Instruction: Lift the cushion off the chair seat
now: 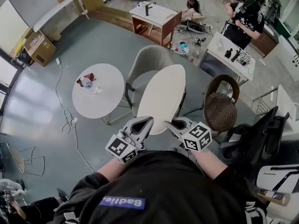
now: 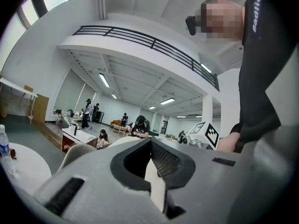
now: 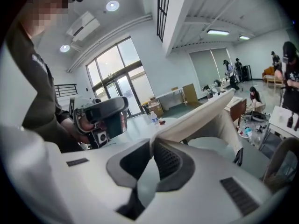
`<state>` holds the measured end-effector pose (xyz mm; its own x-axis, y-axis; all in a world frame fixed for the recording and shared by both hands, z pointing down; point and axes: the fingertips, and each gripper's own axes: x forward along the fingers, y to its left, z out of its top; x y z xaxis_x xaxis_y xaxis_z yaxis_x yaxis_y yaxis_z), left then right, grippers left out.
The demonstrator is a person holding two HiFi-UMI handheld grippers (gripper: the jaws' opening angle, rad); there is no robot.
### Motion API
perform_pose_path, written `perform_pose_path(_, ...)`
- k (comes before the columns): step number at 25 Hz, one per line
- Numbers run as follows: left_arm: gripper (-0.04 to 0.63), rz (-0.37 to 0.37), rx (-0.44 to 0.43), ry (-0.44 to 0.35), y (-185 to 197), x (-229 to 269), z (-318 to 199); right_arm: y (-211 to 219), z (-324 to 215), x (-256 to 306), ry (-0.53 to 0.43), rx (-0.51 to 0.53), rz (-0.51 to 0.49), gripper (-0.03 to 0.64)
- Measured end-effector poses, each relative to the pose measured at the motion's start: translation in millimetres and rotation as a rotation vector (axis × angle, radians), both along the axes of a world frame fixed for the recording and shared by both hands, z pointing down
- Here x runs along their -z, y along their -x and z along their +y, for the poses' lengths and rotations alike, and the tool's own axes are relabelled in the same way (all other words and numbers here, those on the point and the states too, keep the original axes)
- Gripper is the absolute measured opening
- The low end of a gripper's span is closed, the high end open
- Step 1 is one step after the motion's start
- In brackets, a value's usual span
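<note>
While my left gripper and right gripper are both clamping the near edge of the cushion, which is hanging tilted above the chair seat, I am aiming to raise both hands evenly, so that it is not slipping or folding.

I was working in a big open-plan lab or studio: a bare grey floor, a railed mezzanine overhead, tall glass doors, a round white table, a grey chair, workbenches strewn with gear, people busy there, cardboard boxes against the wall and a cable trailing loose.
</note>
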<state>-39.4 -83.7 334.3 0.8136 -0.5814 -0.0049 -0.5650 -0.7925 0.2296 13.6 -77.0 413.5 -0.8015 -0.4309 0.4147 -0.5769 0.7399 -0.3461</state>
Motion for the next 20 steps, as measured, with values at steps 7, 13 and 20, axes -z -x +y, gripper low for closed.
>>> perform_pose_path(7,0.015,-0.014,-0.004,-0.024,-4.5,10.9,8.7,-0.8,12.6,32.8,-0.148,-0.015,-0.011,0.041)
perform_pose_path(13,0.015,-0.016,0.001,-0.034,-5.0,16.4,12.9,-0.8,16.9,57.2,-0.235,-0.026,-0.041,0.041)
perform_pose_path(20,0.015,-0.028,-0.005,-0.042,-4.1,21.1,18.7,3.9,19.0,69.1,-0.289,-0.03,-0.06,0.041)
